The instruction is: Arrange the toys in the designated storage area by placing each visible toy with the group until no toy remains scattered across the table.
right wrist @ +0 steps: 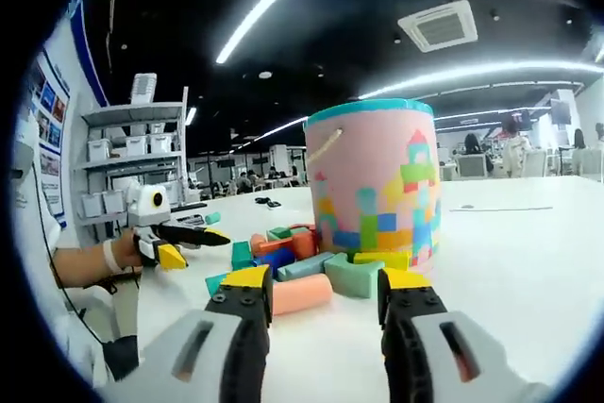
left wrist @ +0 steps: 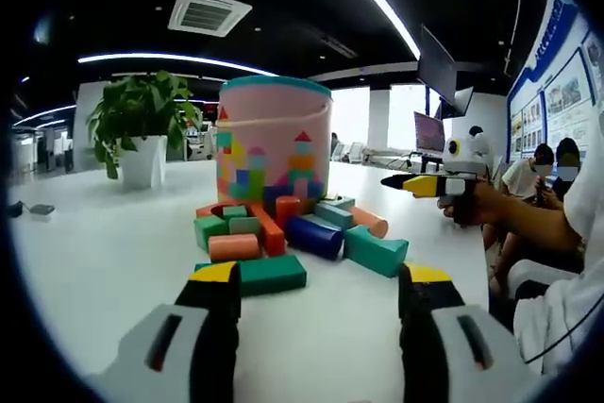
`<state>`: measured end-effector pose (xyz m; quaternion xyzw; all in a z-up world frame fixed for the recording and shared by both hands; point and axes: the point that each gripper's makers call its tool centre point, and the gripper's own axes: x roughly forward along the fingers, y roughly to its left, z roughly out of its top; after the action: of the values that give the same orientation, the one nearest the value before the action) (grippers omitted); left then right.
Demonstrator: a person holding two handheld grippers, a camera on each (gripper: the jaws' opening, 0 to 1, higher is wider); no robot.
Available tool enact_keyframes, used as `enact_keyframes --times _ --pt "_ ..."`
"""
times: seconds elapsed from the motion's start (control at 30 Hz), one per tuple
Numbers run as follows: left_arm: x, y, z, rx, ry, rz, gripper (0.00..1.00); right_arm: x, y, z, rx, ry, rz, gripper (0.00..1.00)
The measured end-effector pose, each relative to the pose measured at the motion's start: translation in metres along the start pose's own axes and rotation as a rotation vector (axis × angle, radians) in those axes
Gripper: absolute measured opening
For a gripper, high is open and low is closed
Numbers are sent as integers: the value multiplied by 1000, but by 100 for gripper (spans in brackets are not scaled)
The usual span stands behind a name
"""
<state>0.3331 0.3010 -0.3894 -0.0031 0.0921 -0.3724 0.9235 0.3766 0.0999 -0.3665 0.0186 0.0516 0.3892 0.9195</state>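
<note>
A pile of coloured foam blocks lies on the white table (left wrist: 94, 261) against a pink toy bucket (left wrist: 274, 139). It includes a green block (left wrist: 269, 274), an orange cylinder (left wrist: 233, 246), a blue cylinder (left wrist: 313, 236) and a teal block (left wrist: 376, 250). My left gripper (left wrist: 321, 280) is open just short of the green block, holding nothing. In the right gripper view the bucket (right wrist: 377, 181) stands ahead, with an orange cylinder (right wrist: 300, 294) and a green wedge (right wrist: 351, 277) just beyond my open right gripper (right wrist: 327, 280). Each gripper appears in the other's view: the right gripper (left wrist: 439, 184), the left gripper (right wrist: 179, 243).
A potted plant (left wrist: 142, 129) stands at the table's far left. People sit at the right (left wrist: 543, 172) near a monitor (left wrist: 429, 129). A lone teal block (right wrist: 213, 218) lies further back on the table. A shelf with bins (right wrist: 132, 158) stands behind.
</note>
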Motion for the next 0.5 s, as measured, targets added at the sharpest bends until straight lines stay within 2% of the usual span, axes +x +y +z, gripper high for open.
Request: enact_keyframes --times 0.27,0.4,0.5 --pt "1 0 -3 1 15 3 70 -1 -8 -9 21 30 -23 40" --pt "0 0 -3 0 16 7 70 -2 -10 -8 34 25 -32 52" --pt "0 1 -3 1 18 9 70 -2 -10 -12 28 44 -33 53"
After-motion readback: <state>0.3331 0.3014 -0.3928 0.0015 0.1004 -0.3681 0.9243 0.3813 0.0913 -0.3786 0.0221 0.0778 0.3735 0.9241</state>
